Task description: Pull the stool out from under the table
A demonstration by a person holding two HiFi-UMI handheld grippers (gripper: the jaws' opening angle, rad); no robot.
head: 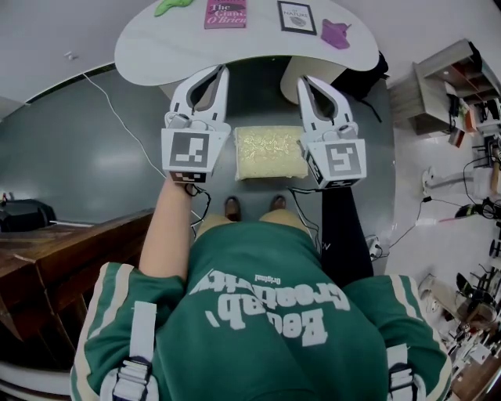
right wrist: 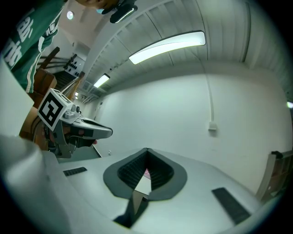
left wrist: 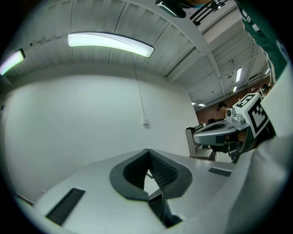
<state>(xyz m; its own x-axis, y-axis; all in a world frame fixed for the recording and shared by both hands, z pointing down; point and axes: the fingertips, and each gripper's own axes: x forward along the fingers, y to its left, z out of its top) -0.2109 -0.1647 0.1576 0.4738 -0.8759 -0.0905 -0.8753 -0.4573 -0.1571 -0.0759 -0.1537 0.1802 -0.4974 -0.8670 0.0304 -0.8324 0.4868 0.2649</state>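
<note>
The stool [head: 270, 153], with a square pale yellow cushion, stands on the dark floor just in front of the white table [head: 156, 47], between my two grippers as seen from above. My left gripper [head: 221, 72] is held above the stool's left side, my right gripper [head: 303, 81] above its right side. Both are raised and aim at a white wall and ceiling. In the left gripper view the left gripper [left wrist: 147, 151] has its jaws together with nothing between them. The right gripper [right wrist: 146, 151] looks the same in its own view. Neither touches the stool.
On the table lie a pink book [head: 225, 13], a framed card [head: 297, 16], a green item [head: 172, 6] and a purple item [head: 337, 33]. Dark wooden furniture [head: 63, 258] stands at the left, a shelf unit [head: 446, 86] at the right. A white cable [head: 117, 117] crosses the floor.
</note>
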